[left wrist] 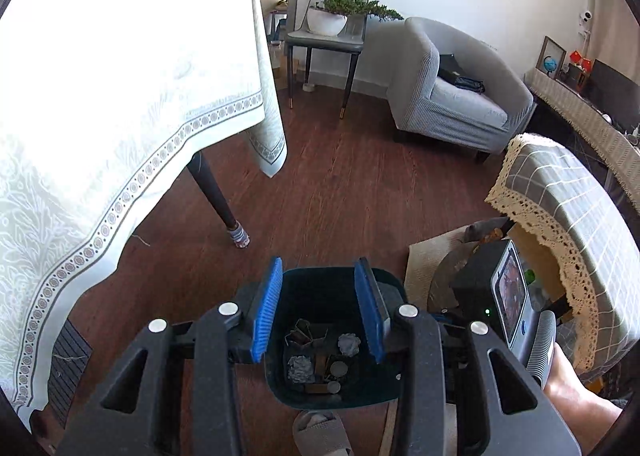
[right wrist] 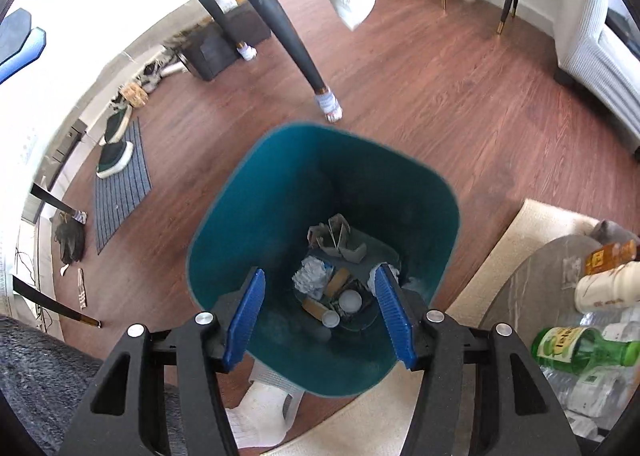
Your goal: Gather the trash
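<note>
Dark wooden floor carries the teal bin (right wrist: 320,191) with crumpled paper (right wrist: 310,276) and caps already inside, and we hold both the left tool (left wrist: 320,312) and the right tool (right wrist: 320,316) above it, parted and empty, so next we must fetch the green bottle (right wrist: 580,350) from the round table (right wrist: 532,288).

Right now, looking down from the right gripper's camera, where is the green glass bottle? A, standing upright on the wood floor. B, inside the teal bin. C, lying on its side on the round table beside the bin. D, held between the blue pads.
C: the green bottle lies on its side on the round table, right of the teal bin.
</note>
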### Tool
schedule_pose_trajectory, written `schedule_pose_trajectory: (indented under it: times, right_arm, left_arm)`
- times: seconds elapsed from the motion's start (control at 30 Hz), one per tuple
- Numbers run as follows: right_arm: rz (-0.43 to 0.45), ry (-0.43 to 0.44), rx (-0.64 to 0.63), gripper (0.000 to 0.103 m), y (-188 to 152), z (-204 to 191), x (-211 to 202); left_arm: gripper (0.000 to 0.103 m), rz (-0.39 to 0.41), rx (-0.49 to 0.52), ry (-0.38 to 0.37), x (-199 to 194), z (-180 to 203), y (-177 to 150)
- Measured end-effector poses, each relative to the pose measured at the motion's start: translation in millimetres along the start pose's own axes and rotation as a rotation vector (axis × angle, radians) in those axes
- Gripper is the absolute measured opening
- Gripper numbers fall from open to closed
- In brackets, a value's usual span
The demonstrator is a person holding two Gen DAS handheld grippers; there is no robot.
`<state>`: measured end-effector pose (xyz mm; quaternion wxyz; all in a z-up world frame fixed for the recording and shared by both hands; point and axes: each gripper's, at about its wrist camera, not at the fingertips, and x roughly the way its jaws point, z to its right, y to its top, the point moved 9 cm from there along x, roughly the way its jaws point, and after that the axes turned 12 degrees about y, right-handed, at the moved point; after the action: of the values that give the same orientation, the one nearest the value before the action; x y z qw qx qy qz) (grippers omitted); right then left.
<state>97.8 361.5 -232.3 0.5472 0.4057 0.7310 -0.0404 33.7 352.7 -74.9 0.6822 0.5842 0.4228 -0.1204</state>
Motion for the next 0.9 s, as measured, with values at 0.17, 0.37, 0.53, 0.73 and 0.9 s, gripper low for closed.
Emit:
schedule_pose_trajectory:
  times: [0.17,0.37,0.53,0.73,0.9]
  right_arm:
    - [0.132,-0.024,-0.042,0.058,13.3,-14.5,-64.1]
    - [0.311,-0.111,-0.070,0.058,3.5,-12.8,-172.8]
    - [0.430,-0.237,-0.061,0.064,-32.4,6.3,-265.2]
    - [0.579,-0.363,0.034,0.083,-100.5,44.0,-374.3]
    - [0.671,-0.446,0.132,0.089,-163.7,77.3,-438.8]
  left_arm:
    - [0.040,0.085,0.022,0.005,-42.3,17.6,25.0]
    - [0.056,0.173,0.030,0.002,-98.5,42.9,35.6]
    - [0.072,0.232,0.044,0.032,-135.3,55.4,31.3]
    - [0.093,0.290,0.064,0.024,-162.6,82.2,20.1]
    - [0.098,0.329,0.114,0.057,-174.3,110.4,3.6]
